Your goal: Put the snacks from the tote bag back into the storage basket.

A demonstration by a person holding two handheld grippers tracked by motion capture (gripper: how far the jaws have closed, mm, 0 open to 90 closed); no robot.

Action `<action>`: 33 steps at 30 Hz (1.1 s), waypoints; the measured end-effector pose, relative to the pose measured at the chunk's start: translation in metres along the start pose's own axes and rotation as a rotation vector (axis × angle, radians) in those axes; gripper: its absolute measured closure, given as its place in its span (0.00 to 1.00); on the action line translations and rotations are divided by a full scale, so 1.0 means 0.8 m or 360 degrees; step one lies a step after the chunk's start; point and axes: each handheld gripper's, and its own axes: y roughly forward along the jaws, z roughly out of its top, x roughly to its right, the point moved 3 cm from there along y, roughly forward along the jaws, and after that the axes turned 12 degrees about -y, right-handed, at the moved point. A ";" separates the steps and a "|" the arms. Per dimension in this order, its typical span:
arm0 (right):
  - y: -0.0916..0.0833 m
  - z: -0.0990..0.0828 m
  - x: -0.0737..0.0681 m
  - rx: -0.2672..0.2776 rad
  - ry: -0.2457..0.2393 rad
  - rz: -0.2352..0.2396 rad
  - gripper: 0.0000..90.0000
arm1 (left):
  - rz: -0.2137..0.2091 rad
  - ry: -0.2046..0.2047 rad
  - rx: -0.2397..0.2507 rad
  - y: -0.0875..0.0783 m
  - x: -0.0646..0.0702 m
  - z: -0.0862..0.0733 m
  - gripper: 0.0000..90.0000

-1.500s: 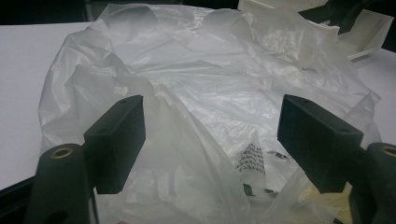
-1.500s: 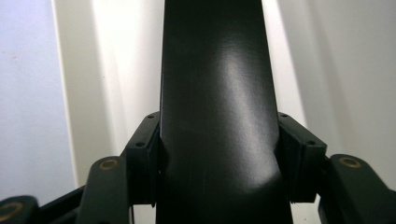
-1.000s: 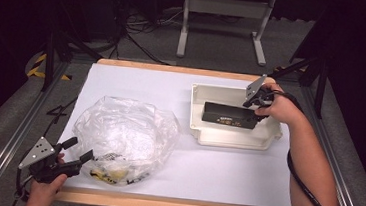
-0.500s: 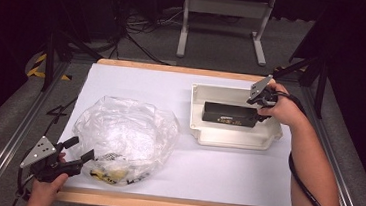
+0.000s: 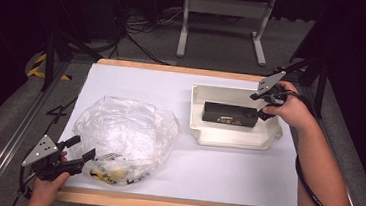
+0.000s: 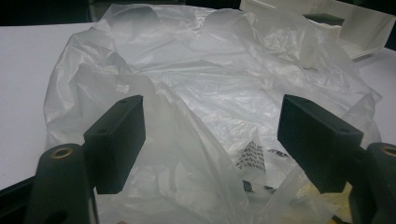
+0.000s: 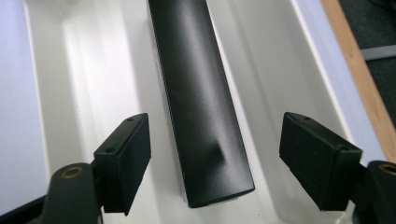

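A long black box (image 5: 230,114) lies inside the white tray (image 5: 233,137) at the table's right. My right gripper (image 5: 262,108) hovers over the box's right end. In the right gripper view the box (image 7: 198,102) runs up between the jaws of the right gripper (image 7: 215,137), with a gap on each side. Those jaws have just been opening and their pads touch nothing. A crumpled clear plastic bag (image 5: 128,136) lies at the left. My left gripper (image 5: 82,147) stands open at its near left edge, with bag folds (image 6: 210,70) ahead of its pads (image 6: 119,135).
The table (image 5: 224,177) is covered in white, with a wooden strip along its near edge (image 5: 177,205). Yellow and black print (image 5: 109,172) shows through the bag's near side. The tray's corner (image 6: 355,28) sits beyond the bag. A metal stand (image 5: 223,16) is on the floor behind.
The right gripper's jaws have spread apart and the hand has lifted slightly off the box's right end. The box stays in the tray. The left gripper and bag have not moved.
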 end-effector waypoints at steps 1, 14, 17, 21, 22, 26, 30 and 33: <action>-0.005 0.002 -0.001 0.0010 0.0002 -0.0011 0.26 | 0.0000 -0.0004 0.0000 0.000 0.000 0.000 0.27; -0.058 0.028 -0.040 0.0262 0.0310 -0.0225 0.12 | -0.0016 -0.0002 0.0001 0.003 0.001 0.001 0.27; -0.072 0.036 -0.061 0.0382 0.0439 -0.0262 0.11 | -0.0016 -0.0005 0.0008 0.002 0.001 0.002 0.27; -0.080 0.039 -0.082 0.0437 0.0479 -0.0274 0.09 | -0.0016 -0.0004 0.0002 0.004 0.001 0.002 0.27; -0.082 0.039 -0.087 0.0448 0.0484 -0.0279 0.09 | -0.0018 -0.0001 -0.0001 0.004 0.002 0.002 0.27; -0.087 0.040 -0.107 0.0452 0.0506 -0.0295 0.08 | -0.0020 0.0001 -0.0014 0.004 0.002 0.002 0.27; -0.085 0.035 -0.124 0.0420 0.0554 -0.0331 0.06 | -0.0027 -0.0001 0.0002 0.005 0.002 0.003 0.27; -0.080 0.035 -0.141 0.0478 0.0566 -0.0333 0.06 | -0.0026 0.0008 -0.0003 0.007 0.003 0.003 0.27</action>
